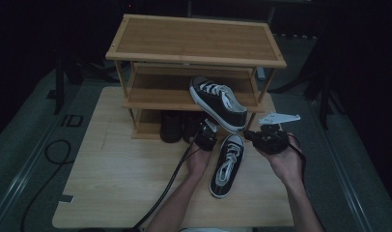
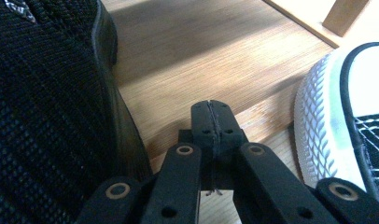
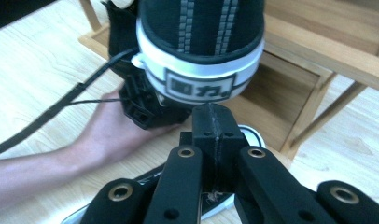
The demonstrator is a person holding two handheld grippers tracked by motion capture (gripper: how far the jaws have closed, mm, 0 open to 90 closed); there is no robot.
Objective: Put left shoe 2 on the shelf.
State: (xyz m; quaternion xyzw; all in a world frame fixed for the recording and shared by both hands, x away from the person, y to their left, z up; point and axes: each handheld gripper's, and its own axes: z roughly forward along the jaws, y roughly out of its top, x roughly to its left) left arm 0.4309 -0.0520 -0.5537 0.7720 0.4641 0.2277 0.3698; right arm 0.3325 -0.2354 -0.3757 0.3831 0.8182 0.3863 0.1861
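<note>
left gripper (image 1: 206, 137) and right gripper (image 1: 264, 137): jaws pressed together, gripping nothing. one black sneaker (image 1: 218, 102) sits tilted on the bamboo rack's (image 1: 194, 41) middle shelf edge (its mate (image 1: 227, 164) lies flat on the table (image 1: 121, 169)).

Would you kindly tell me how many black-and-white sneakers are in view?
2: one sneaker overhangs the rack's middle shelf; the other sneaker lies on the table. More may be hidden.
</note>
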